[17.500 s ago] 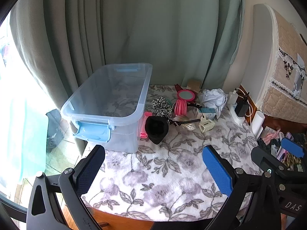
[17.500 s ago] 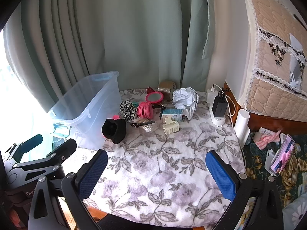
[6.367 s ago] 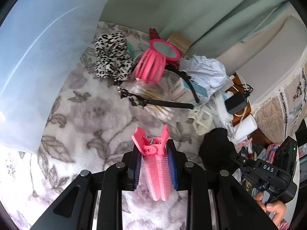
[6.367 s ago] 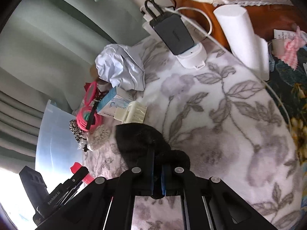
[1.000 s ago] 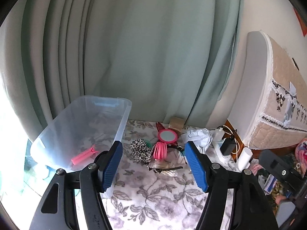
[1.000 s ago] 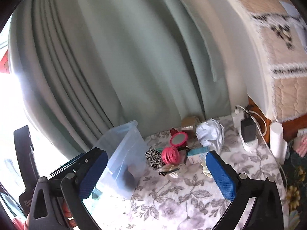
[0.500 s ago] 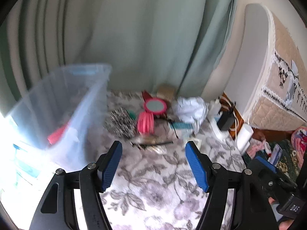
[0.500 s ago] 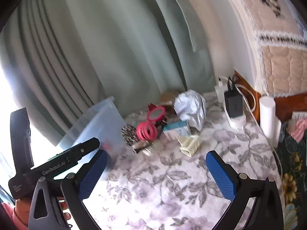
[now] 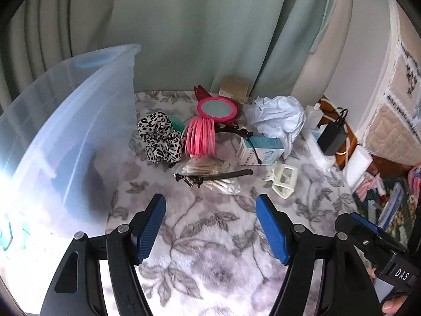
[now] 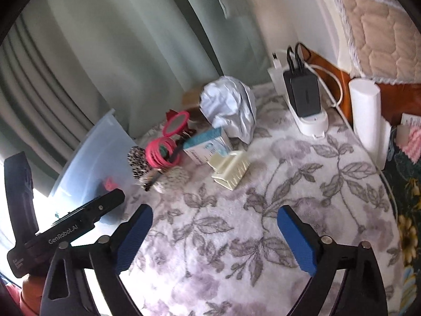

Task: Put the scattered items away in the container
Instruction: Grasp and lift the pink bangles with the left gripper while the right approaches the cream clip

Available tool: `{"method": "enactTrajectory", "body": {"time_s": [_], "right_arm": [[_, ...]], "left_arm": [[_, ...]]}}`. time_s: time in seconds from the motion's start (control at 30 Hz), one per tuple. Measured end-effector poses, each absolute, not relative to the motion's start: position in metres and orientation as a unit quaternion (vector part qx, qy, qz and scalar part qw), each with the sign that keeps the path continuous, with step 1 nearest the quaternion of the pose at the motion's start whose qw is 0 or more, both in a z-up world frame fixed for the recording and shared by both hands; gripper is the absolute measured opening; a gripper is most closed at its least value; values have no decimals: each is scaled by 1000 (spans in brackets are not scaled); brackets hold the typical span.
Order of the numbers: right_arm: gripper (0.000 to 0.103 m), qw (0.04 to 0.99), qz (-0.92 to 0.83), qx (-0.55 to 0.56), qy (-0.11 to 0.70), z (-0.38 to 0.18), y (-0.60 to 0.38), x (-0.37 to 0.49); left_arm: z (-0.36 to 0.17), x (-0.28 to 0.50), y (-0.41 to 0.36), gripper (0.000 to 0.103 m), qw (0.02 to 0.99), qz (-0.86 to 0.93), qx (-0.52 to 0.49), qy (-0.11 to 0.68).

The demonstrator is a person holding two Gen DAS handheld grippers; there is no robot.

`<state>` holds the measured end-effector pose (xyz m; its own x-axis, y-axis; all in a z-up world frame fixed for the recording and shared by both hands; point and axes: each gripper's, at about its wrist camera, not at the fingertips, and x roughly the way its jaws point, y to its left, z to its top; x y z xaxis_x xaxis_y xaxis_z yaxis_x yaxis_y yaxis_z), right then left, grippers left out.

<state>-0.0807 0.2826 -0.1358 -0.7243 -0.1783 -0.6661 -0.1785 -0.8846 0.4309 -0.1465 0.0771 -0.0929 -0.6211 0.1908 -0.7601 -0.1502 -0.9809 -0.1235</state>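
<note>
A clear plastic bin (image 9: 79,121) stands at the left of the flowered cloth, with a pink clip (image 10: 108,183) and a dark shape inside. Beyond my open, empty left gripper (image 9: 210,226) lie a leopard scrunchie (image 9: 158,137), pink hoops (image 9: 201,137), a pink mirror (image 9: 217,108), a bag of cotton swabs (image 9: 210,173) under a black hair clip (image 9: 213,176), a small box (image 9: 260,152) and a cream claw clip (image 9: 282,179). My right gripper (image 10: 215,237) hangs over bare cloth short of the cream claw clip (image 10: 231,169); its jaws are closing with nothing between them.
Crumpled white paper (image 9: 279,115), a tape roll (image 9: 234,88) and green curtains stand at the back. A black charger on a white power strip (image 10: 302,94) and a white cylinder (image 10: 368,113) line the right edge. The near part of the cloth (image 9: 210,263) is bare.
Both grippers have come down and tilted toward the pile of items, which now looks larger and nearer. The right jaws have narrowed slightly.
</note>
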Motion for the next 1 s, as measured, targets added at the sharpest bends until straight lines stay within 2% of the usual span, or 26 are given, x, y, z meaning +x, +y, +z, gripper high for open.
{"method": "enactTrajectory", "body": {"time_s": [0.17,0.4,0.47,0.83,0.9,1.0], "right_arm": [[78,3,887,-393,241,-151,287,-104],[73,7,875,-409,257,-166,295,-137],[69,8,871,-415,263,-172,297,-145],[62,15,859,-429,279,-190,299,-173],[62,16,859,-430,278,-191,298,-177],[62,19,859,-433,274,-192,295,-183]], "left_arm": [[-98,-163,80,72,101,900,-424,-23],[-89,-202,82,72,101,906,-411,-13],[-89,-215,83,72,97,907,-409,-9],[-110,-266,84,71,75,899,-431,5],[-116,-272,84,63,74,896,-439,7],[-124,-278,86,58,73,891,-447,11]]}}
